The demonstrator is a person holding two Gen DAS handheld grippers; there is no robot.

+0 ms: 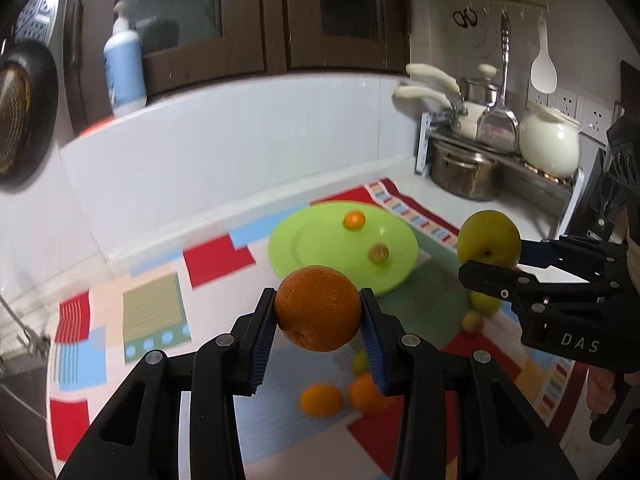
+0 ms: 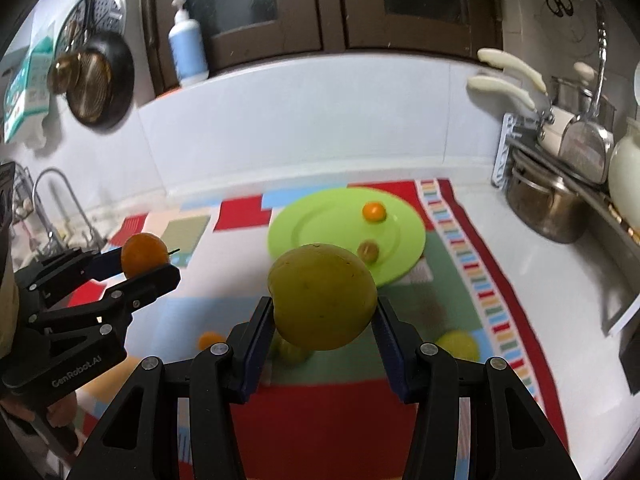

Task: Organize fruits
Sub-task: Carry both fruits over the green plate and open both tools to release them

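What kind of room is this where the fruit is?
It looks like a home kitchen. Pots with cream handles sit on a rack by the wall, a ladle and scissors hang on hooks, and a faucet curves over a sink at the left. The fruit lies on a colourful mat on the counter.
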